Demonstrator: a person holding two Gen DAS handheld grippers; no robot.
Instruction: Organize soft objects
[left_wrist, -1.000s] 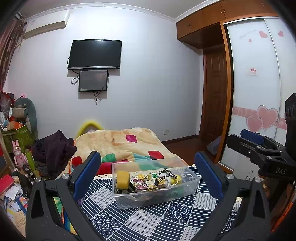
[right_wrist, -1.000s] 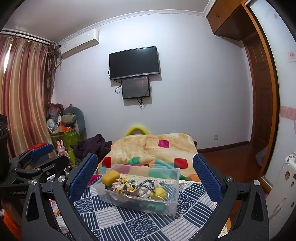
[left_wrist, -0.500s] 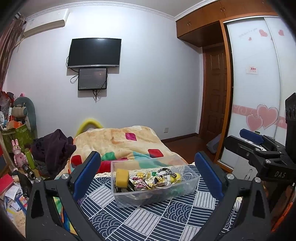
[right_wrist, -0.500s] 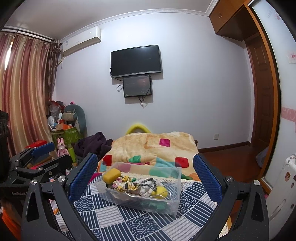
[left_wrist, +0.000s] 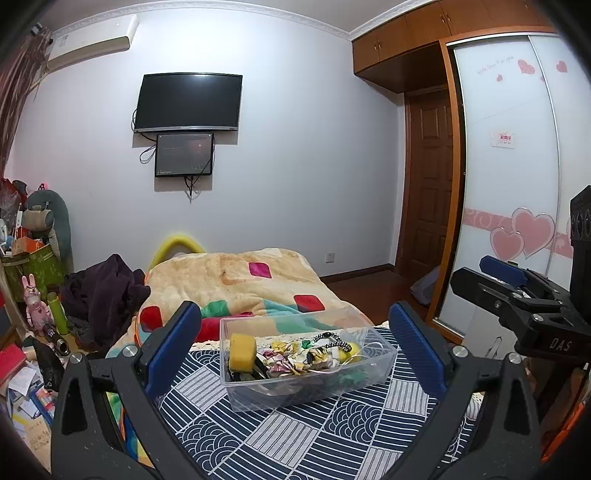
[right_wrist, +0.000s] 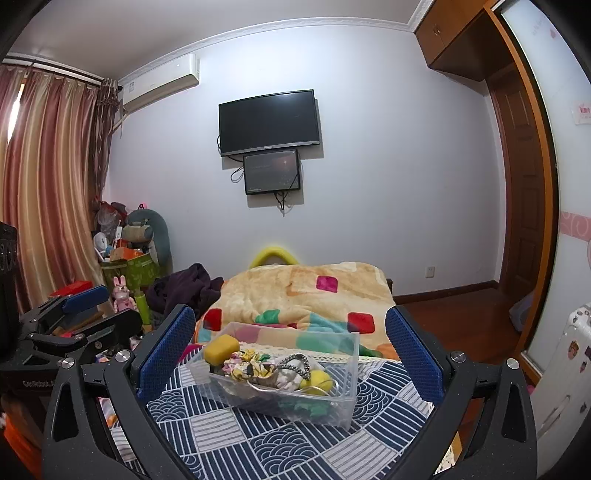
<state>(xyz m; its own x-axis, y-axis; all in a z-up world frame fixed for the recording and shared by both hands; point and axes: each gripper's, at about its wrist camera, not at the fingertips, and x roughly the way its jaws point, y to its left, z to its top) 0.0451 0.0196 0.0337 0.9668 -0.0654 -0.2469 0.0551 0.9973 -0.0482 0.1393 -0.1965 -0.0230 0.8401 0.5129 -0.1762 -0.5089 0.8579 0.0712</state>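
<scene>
The letters "DAS" stand in white on the black body of the right gripper (left_wrist: 528, 306), at the right. Other writings are too small to read.

Both wrist views face the TV (left_wrist: 188, 101) wall, low over the bed; shared: bin (left_wrist: 306, 363) (right_wrist: 280, 376) (near, centred).

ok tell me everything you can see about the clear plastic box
The clear plastic box is a shallow, see-through rectangular tub with no lid on it, standing upright on the blue and white patterned cloth. Inside lie a yellow sponge, patterned fabric scrunchies, a beaded band, a yellow ball and something green at the bottom. Behind it lies the orange patchwork blanket. Both claws are open in front of it, apart from it.
</scene>
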